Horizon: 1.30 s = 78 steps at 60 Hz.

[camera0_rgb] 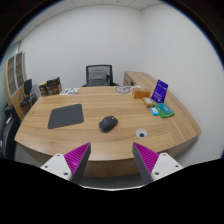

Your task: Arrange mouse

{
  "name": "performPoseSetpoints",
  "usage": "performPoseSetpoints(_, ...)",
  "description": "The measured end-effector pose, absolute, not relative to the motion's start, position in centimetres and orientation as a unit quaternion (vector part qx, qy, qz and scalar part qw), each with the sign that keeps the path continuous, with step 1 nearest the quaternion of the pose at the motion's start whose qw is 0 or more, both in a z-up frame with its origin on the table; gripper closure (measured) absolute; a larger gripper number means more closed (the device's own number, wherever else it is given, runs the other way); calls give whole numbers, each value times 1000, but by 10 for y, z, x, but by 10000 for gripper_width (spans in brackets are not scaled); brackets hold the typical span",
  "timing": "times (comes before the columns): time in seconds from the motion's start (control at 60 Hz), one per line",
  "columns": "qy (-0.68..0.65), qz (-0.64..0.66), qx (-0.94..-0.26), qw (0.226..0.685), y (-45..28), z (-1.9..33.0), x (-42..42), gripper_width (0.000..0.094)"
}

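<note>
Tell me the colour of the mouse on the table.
Dark grey to black; the mouse shows in the gripper view, beside the mousepad.

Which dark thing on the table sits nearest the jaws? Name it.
The mouse, the small rounded one just ahead of the open jaws of the gripper. The flat mouse pad lies beside it, and the other dark items sit at the table's far end.

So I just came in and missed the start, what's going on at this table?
A person holds a gripper over the near edge of a wooden table. Its fingers are open and hold nothing. Ahead of them a dark mouse lies on the bare wood, apart from the dark mouse mat beside it. Nothing touches the mouse yet. Boxes sit further off, and an office chair stands at the far side.
</note>
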<state>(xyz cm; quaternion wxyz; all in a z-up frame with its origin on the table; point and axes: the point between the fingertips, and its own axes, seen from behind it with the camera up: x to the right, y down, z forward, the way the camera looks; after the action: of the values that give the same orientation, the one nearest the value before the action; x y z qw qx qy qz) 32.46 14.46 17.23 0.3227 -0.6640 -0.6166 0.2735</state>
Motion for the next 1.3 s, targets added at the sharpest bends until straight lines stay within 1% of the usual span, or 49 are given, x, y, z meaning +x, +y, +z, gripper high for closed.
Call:
performPoseSetpoints(0.083, -616, 279, -662, 321, 144, 167, 320, 69)
performPoseSetpoints(0.367, -622, 277, -660, 318, 146, 122, 287, 72)
performPoseSetpoints(0.783, -634, 273, -648, 322, 135, 66, 207, 76)
performPoseSetpoints(0.967, -638, 265, -652, 311, 130, 37, 178, 74)
performPoseSetpoints(1.3, -637, 252, -665, 298, 133, 0, 128, 78)
